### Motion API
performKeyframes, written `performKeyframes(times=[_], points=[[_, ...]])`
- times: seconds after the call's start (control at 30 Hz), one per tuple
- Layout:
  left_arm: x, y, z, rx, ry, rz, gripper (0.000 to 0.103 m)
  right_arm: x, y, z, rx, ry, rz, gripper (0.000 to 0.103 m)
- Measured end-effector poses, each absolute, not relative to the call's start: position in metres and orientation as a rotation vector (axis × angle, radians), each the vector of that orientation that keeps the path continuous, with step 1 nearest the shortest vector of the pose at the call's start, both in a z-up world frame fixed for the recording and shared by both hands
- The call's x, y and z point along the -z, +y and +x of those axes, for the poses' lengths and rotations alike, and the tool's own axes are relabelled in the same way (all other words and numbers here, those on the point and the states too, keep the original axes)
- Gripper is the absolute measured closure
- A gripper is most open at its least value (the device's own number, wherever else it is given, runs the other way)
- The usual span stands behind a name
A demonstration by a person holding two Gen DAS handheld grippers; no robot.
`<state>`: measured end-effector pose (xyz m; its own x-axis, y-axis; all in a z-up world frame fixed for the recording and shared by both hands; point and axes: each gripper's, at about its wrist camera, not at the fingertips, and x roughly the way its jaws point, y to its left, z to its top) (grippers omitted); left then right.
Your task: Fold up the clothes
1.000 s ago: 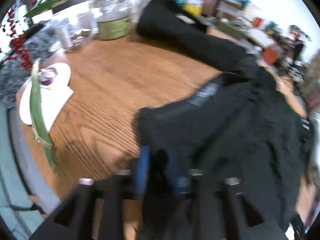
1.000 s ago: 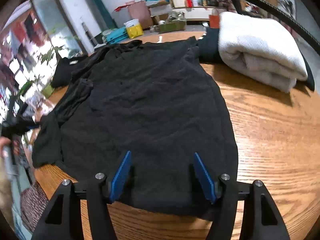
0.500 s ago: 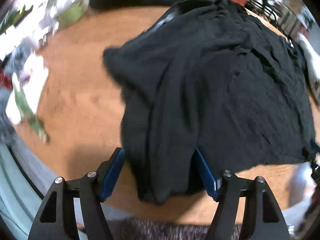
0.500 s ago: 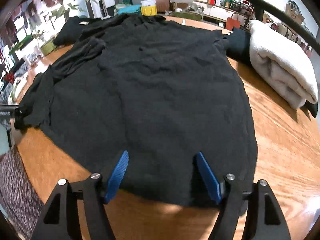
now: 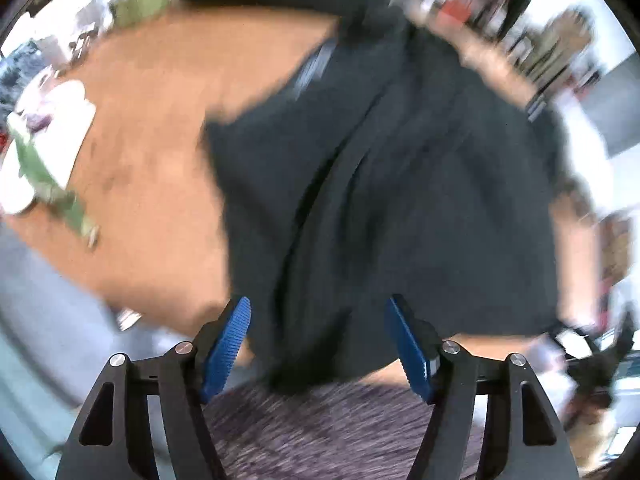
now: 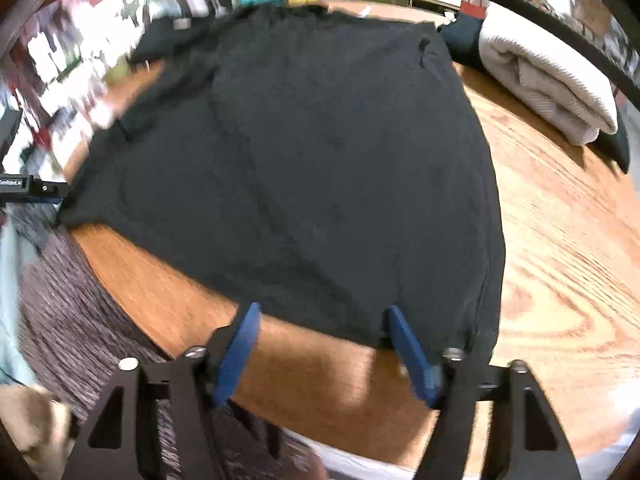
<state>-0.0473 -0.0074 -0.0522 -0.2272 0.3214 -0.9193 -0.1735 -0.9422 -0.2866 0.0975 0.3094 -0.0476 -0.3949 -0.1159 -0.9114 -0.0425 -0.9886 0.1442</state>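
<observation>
The left gripper has its blue pads well apart, with the near hem of the black garment between them but not pressed by either pad. The right gripper is closing, yet its pads are also still apart; the garment's near edge lies between them and the right pad is just at the cloth, though the blur does not let me say if it touches.

The round wooden table carries everything. The black garment is spread flat over most of it, with its near hem along the table's edge and a long fold running down its left part. At the far right, a folded cream towel rests on a dark folded item. On the left side of the table there is a white plate with a green leaf across it.
</observation>
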Motion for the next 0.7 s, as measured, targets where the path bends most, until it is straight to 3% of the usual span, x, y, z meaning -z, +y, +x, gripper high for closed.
performKeyframes(times=[0.1,0.2,0.37,0.5,0.7], points=[[0.036,0.015,-0.064,-2.293,-0.092,-1.609,0.032,0.031,0.321,0.075,2.668,-0.280,1.589,0.037],[0.069,0.041,-0.081,-2.291,0.064,-1.667,0.032,0.031,0.322,0.046,2.696,-0.292,1.516,0.029],[0.111,0.049,-0.084,-2.350,0.274,-1.646,0.029,0.059,0.323,0.027,2.748,-0.134,1.662,0.031],[0.114,0.024,-0.082,-2.336,0.186,-1.764,0.029,0.064,0.325,0.049,2.753,-0.134,1.714,0.028],[0.122,0.011,-0.062,-2.301,0.208,-1.830,0.029,0.064,0.316,0.097,2.737,-0.165,1.773,0.028]])
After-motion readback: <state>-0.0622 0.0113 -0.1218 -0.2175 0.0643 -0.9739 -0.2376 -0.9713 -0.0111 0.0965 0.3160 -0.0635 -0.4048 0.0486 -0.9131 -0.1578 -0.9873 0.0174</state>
